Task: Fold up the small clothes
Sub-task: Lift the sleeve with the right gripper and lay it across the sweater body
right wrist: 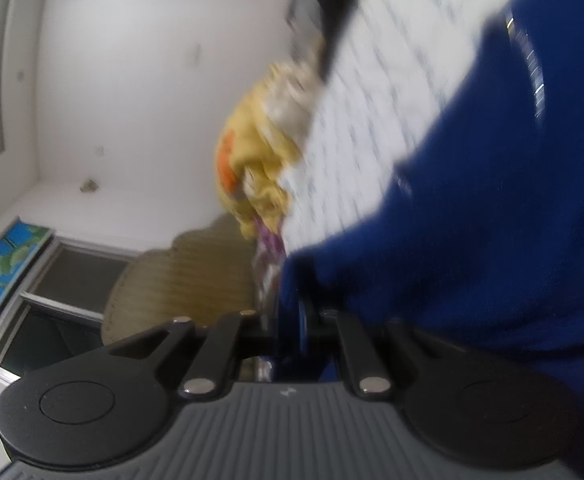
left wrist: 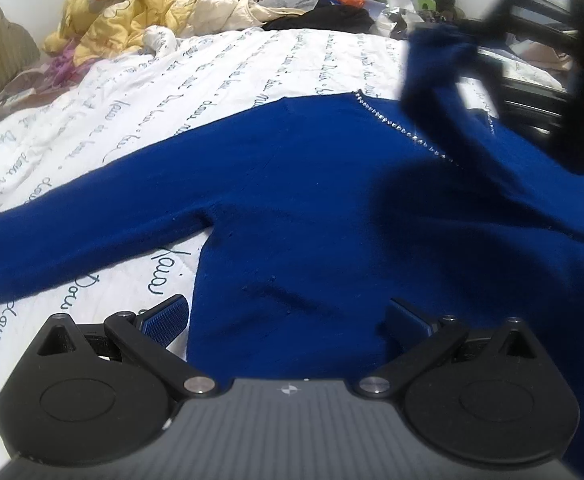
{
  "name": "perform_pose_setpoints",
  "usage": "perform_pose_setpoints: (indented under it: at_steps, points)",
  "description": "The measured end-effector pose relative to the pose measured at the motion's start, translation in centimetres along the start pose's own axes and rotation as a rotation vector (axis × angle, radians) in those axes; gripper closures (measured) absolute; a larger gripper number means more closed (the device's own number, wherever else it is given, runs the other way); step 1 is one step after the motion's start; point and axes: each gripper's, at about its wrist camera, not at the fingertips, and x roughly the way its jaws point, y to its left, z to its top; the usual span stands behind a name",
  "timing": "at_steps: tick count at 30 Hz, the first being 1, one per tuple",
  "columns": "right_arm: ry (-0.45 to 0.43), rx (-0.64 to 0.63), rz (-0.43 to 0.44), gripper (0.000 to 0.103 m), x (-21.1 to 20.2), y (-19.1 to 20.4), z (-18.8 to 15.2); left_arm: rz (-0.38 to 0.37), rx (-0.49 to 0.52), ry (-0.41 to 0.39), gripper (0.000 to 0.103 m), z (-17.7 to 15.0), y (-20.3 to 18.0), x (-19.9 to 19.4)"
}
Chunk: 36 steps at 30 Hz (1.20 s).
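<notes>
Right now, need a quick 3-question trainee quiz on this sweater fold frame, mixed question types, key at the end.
1. True or false: the left gripper is clamped on the blue sweater.
2. Which part of the sweater does the right gripper hold? A) the sleeve lying flat on the white bedspread B) a raised sleeve, lifted over the body C) the sparkly neckline trim
3. Fill in: the heap at the far edge of the bed includes a crumpled ______-coloured quilt.

Key
1. False: its jaws stand open above the lower body of the sweater.
2. B
3. Yellow
</notes>
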Motion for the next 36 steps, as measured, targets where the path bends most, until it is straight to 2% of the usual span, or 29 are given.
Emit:
perform_pose_setpoints:
  at_steps: [8,11,13,14,15,16,20,23,26,28,29,33,35,36]
  points:
    - [0.093,-0.027,-0.052,0.093,5.3,0.3,-1.5,0.009,-0.016,0.009,0.0,-0.5,0.8,0.1]
    - [0.111,-0.038,-0.119,0.093,6.3,-0.3,-1.6,0.015,-0.027,0.011,0.0,-0.5,1.3,0.1]
    - [0.117,-0.043,-0.168,0.083,6.6,-1.1,-1.5,0.018,-0.036,0.011,0.0,-0.5,1.6,0.1]
    - [0.119,-0.038,-0.189,0.068,6.7,-1.4,-1.4,0.021,-0.04,0.01,0.0,-0.5,1.7,0.0]
    - [0.12,-0.036,-0.213,0.043,6.7,-1.8,-1.4,0.024,-0.043,0.011,0.0,-0.5,1.8,0.0]
    - [0.12,-0.045,-0.228,0.034,6.6,-1.9,-1.4,0.026,-0.046,0.012,0.0,-0.5,2.0,0.1]
    - [0.132,-0.121,-0.222,0.031,6.3,-1.1,-2.0,0.041,-0.063,0.015,0.0,-0.5,2.7,0.2]
    - [0.13,-0.297,-0.27,0.031,6.2,1.3,-3.0,0.061,-0.077,0.013,0.0,-0.5,3.3,0.2]
    - [0.101,-0.569,-0.469,0.03,7.0,3.5,-5.0,0.064,-0.097,0.021,0.0,-0.5,4.0,0.3]
    - [0.124,-0.69,-0.583,0.031,8.2,3.6,-6.0,0.07,-0.104,0.019,0.0,-0.6,4.2,0.0]
    - [0.144,-0.728,-0.611,0.032,8.7,3.4,-6.3,0.078,-0.103,0.014,0.0,-0.6,4.4,-0.1]
    - [0.109,-0.818,-0.617,0.032,7.8,4.4,-7.7,0.127,-0.125,-0.013,0.0,-0.7,5.7,-0.7]
    - [0.09,-0.902,-0.628,0.032,7.1,5.0,-8.5,0.147,-0.168,-0.02,0.0,-0.7,7.4,-0.8]
    - [0.1,-0.961,-0.666,0.032,7.1,5.1,-9.1,0.151,-0.202,-0.021,0.0,-0.8,8.6,-1.0]
